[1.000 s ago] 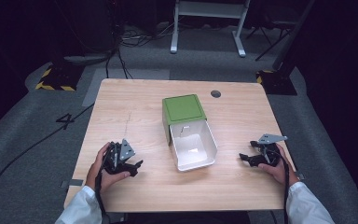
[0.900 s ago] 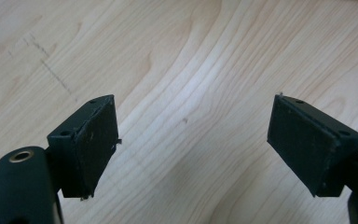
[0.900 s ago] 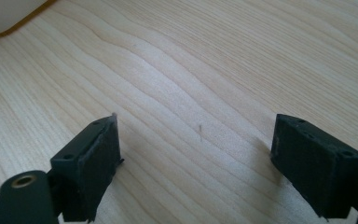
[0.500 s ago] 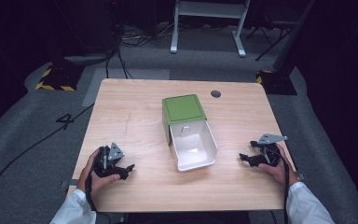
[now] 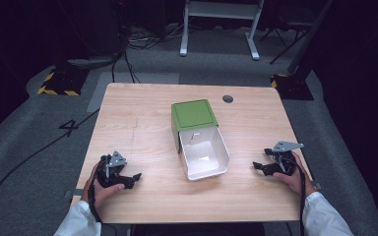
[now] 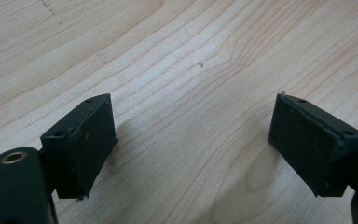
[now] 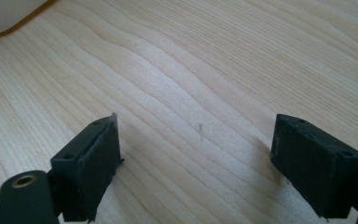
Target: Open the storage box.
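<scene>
Nearest the camera, two white sleeves come in over the table edge. Left hand-held gripper lies low on the wood by the near-left corner; jaws wide apart w/ nothing between them, just bare grain in the left gripper view. They have just been opening a touch further. Right hand-held gripper sits near the right edge, also released, jaws spread over bare wood, tips aimed inward.

Between them, a bit further in, is the box: white tray-like drawer w/ rounded corners, smooth and slightly glossy, prob. plastic, pulled out toward the person from a green sleeve w/ a flat matte top and inset square panel. Drawer looks empty apart from a small pale mark on its floor. A corner of it shows pale w/ a yellowish rim at top left of the right gripper view.

Step in hand looks like approach to the box, both grippers well apart from it. To do it well: come in from both sides, steady the green sleeve w/ one, take the drawer's thin front lip w/ the other; smooth walls may slip, so grip square, not on the rounded corner.

Further back: pale wood-grain tabletop, dark round grommet, then grey carpet, cables.
</scene>
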{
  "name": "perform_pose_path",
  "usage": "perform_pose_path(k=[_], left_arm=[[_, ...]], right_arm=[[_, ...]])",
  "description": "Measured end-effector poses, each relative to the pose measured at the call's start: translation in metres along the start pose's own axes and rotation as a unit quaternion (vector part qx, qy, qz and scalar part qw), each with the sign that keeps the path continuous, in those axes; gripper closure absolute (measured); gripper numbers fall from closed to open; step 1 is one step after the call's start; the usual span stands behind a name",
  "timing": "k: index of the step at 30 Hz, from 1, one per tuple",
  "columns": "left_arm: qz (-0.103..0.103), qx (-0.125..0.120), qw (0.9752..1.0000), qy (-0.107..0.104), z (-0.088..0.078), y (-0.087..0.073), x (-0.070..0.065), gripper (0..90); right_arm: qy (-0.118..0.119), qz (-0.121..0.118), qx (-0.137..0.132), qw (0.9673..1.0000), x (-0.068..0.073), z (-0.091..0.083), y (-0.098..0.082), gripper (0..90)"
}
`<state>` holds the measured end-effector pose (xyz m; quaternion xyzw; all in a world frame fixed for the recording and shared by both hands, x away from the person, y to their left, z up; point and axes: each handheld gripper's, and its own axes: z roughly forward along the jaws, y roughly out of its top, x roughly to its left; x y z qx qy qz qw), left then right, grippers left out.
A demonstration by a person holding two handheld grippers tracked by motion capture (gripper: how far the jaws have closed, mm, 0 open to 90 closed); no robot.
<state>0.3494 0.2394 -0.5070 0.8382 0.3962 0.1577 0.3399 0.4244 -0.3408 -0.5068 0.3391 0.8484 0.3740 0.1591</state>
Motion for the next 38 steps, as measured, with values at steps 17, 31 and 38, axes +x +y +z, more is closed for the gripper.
perform_pose_path(k=[17,31,38], left_arm=[[-0.003,0.004,1.0000,0.002,0.0033,0.0032,0.0008,11.8],[-0.002,0.005,1.0000,0.006,0.0044,0.0046,0.0014,10.6],[-0.005,0.005,1.0000,0.005,0.0048,0.0047,0.0015,10.4]], right_arm=[[-0.002,0.002,0.000,1.0000,0.0006,0.0004,0.0003,15.4],[-0.002,0.002,0.000,1.0000,0.0006,0.0002,0.0002,15.4],[-0.002,0.001,0.000,1.0000,0.0007,0.0001,0.0000,15.4]])
